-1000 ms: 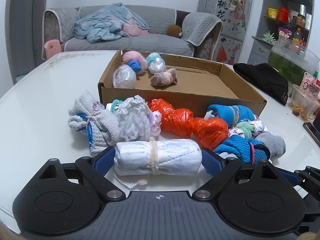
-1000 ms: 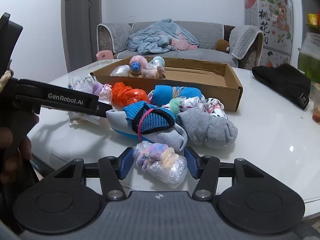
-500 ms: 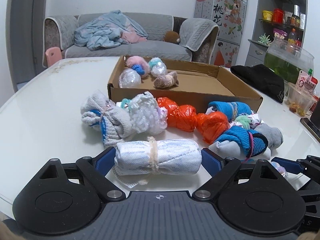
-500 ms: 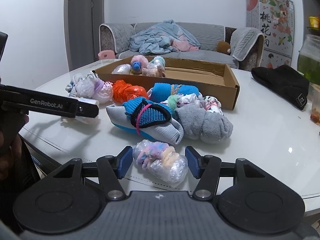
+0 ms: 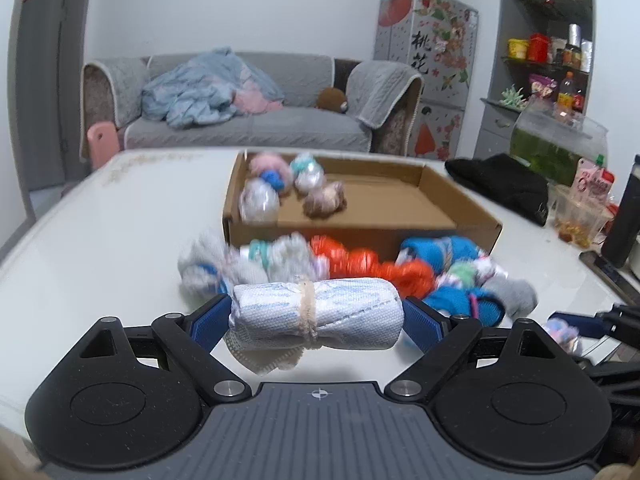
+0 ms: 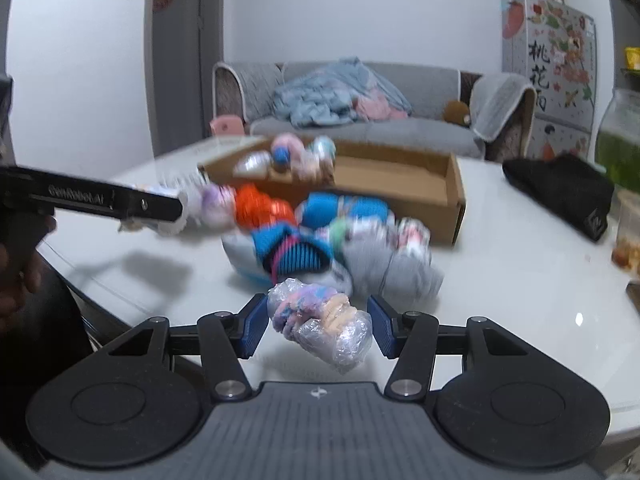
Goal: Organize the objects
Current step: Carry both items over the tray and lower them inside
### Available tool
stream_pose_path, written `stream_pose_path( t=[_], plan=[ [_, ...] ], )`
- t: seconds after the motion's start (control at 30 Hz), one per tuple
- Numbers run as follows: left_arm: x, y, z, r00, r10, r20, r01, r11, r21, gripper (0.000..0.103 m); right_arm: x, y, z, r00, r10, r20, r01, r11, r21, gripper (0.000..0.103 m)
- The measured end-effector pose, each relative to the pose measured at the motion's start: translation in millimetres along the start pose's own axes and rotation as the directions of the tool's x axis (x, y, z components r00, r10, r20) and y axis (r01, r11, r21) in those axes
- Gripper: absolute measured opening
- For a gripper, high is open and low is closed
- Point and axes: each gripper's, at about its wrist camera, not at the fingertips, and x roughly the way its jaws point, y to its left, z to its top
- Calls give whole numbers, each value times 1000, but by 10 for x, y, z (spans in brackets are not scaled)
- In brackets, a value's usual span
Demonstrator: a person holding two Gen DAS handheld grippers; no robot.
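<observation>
We hold both grippers tilted slightly downward above the white table [image 5: 100, 248]. Our left gripper [image 5: 316, 318] has its jaws clamped on a white cloth roll [image 5: 316, 314], lying crosswise. Our right gripper [image 6: 318, 326] has its jaws closing on a plastic-wrapped pastel bundle [image 6: 320, 322]. At twelve o'clock sit a pile of bundles [image 5: 360, 264] and a cardboard box [image 5: 380, 208].

We note left gripper [image 5: 316, 320]: black linkage arms, blue ribbed pads, silver pivot screws, grey ridged base with crosshair mark. Right gripper [image 6: 318, 326] alike. White lettering on side bar, blurred.
</observation>
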Motion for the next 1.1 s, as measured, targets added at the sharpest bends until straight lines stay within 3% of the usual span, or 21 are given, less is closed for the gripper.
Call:
stream_pose_path(
  t=[0.17,0.3,0.5,0.63,0.8,0.9,1.1],
  plan=[
    [-16,92,493,999,2,41,-5,998,56,93,-25,-110,569,997,36,75,-34,999,-24,50],
    [193,141,941,1000,-6,7,6,995,101,94,235,-267,1154,990,117,73,-118,993,7,51],
    [838,220,1360,983,-45,-179,62,994,88,93,972,-399,1779,971,238,-33,-236,969,68,51],
    [1258,310,1442,937,-128,-325,141,990,17,94,1448,-435,1895,938,310,-155,-292,948,126,51],
    [1652,293,1363,892,-98,-441,134,990,51,94,1956,-404,1856,893,353,-278,-312,932,183,51],
    [1811,296,1315,883,-61,-465,108,991,76,94,2162,-314,1737,875,342,-342,-296,938,181,51],
    [1939,215,1166,904,5,-428,76,982,172,94,2441,-247,1627,850,349,-395,-285,934,213,51]
  ],
)
